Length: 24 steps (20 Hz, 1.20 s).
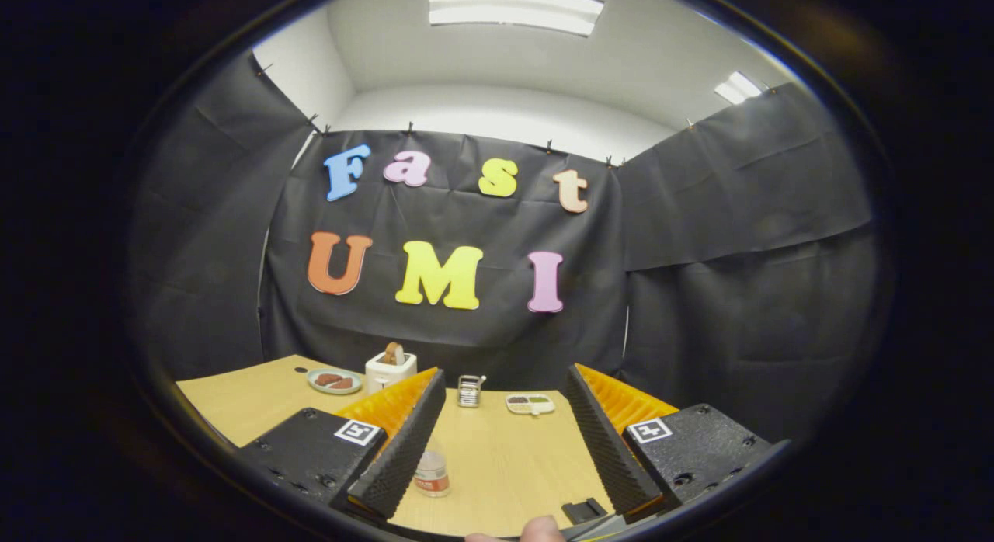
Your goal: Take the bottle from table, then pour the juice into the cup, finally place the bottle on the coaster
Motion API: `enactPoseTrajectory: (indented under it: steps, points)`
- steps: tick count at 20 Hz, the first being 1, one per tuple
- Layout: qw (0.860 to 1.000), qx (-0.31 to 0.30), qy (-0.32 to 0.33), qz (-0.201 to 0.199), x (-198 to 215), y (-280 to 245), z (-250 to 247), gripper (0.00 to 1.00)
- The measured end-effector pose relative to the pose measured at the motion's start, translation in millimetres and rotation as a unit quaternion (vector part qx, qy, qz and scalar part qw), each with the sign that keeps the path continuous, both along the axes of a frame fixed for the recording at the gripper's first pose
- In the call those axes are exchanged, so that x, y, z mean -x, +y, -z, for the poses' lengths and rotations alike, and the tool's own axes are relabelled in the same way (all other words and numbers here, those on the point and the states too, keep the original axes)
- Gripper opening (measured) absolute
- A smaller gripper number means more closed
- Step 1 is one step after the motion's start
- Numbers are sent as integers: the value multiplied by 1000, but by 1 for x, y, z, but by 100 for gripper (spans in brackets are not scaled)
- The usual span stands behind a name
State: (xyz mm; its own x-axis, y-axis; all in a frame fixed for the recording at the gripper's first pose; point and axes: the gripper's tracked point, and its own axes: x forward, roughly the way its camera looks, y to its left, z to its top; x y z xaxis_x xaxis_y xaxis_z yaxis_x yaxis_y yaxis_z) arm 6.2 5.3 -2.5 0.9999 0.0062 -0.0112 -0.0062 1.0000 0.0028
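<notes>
Clear bottle beside left finger, claw spread

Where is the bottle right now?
In the gripper view, the bottle stands on the table between the open tongs, close against the left finger and untouched, well nearer than the toaster.

On the far side of the table I see a toaster with bread in it, a plate just beside it, a small rack and a divided dish.
</notes>
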Motion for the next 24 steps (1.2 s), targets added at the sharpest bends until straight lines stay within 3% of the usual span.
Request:
enactPoseTrajectory:
  steps: [16, 24]
  points:
    - [1000, 3, 9, -14, -5, 15, 8, 100]
    - [998, 10, 46, -45, -21, 40, 48, 100]
